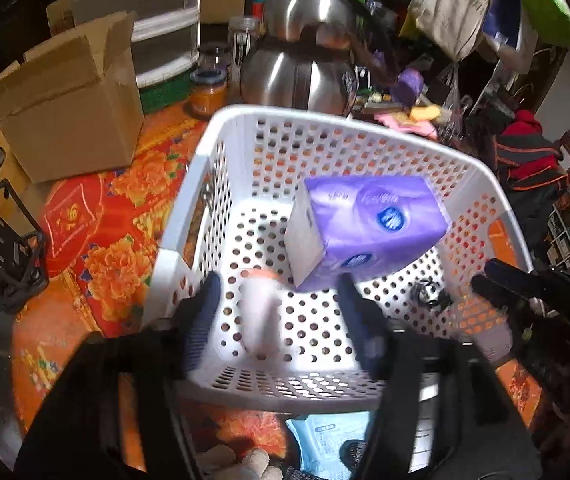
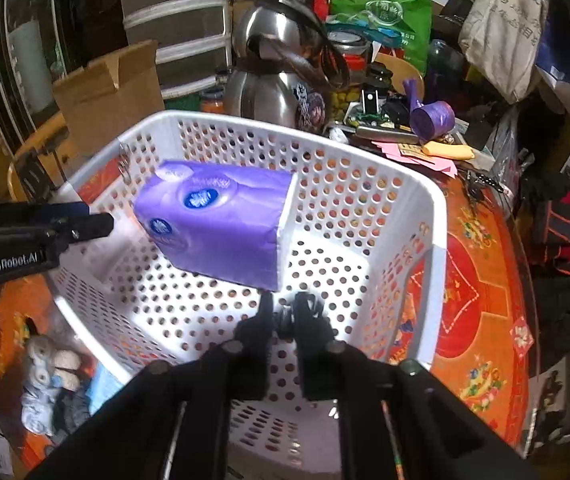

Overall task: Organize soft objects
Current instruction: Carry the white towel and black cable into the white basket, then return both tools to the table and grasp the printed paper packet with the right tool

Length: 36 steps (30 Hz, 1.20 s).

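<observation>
1. The left tongs (image 1: 277, 300) stand apart over the white perforated basket (image 1: 189, 216). A blurred white thing with an orange end (image 1: 261, 312) lies between the fingers, and the pads do not press on it.
2. The right tongs (image 2: 285, 308) point down into the same basket with only a narrow gap between the jaws. A small dark tangle (image 2: 285, 318) sits at the tips; whether it is gripped cannot be told.
3. A purple tissue pack (image 2: 221, 220) with blue oval logos, its writing too small to read, lies tilted in the basket just ahead of both tongs.
4. "GenRobot.AI" is printed on the left tongs' body, seen from the right wrist view.
5. A plush toy (image 2: 49, 364) lies on the desk (image 2: 481, 320), outside the basket and left of the right tongs.
6. A steel kettle (image 2: 277, 92) and a cardboard box (image 1: 69, 104) stand beyond the basket.
</observation>
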### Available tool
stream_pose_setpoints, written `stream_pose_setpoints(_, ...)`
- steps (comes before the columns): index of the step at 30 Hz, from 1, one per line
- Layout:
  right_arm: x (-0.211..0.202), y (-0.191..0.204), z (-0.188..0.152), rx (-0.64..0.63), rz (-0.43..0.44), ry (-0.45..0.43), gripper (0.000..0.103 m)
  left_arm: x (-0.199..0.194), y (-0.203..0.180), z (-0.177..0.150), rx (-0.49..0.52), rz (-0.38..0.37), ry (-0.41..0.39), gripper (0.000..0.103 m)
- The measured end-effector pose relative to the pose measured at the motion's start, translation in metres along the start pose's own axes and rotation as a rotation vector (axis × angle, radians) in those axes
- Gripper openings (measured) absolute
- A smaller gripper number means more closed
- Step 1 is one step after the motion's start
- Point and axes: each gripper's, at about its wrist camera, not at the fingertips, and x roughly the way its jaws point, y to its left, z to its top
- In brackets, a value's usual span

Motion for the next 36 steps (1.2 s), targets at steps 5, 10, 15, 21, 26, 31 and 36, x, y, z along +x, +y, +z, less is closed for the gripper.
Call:
stream_pose_setpoints(5, -0.017, -0.004, -0.002, 0.022, -0.003, -0.065, 0.064, -0.021, -0.002, 0.0, 0.013, 0.013, -0.077, 0.075)
stream_pose_setpoints(10, -0.033, -0.009, -0.004, 0.046, 0.005, -0.102, 0.067, -0.043, -0.003, -0.003, 0.011, -0.014, -0.131, 0.078)
stream_pose_setpoints(15, -0.052, -0.015, -0.017, 0.086, 0.013, -0.143, 0.069, -0.071, -0.004, -0.022, 0.02, -0.005, -0.192, 0.079)
stream_pose_setpoints(21, -0.08, -0.012, -0.05, 0.097, 0.026, -0.214, 0.069, -0.106, -0.009, -0.067, 0.04, -0.021, -0.23, 0.079)
stream_pose_setpoints(26, -0.1, -0.011, -0.085, 0.104, 0.028, -0.261, 0.071, -0.123, -0.012, -0.098, 0.043, -0.025, -0.248, 0.079)
stream_pose_setpoints(31, -0.114, -0.018, -0.111, 0.122, 0.007, -0.279, 0.075, -0.139, -0.013, -0.125, 0.037, -0.029, -0.272, 0.082)
stream_pose_setpoints(36, -0.114, -0.022, -0.153, 0.165, 0.044, -0.268, 0.08, -0.14, -0.017, -0.16, 0.026, -0.065, -0.248, 0.084)
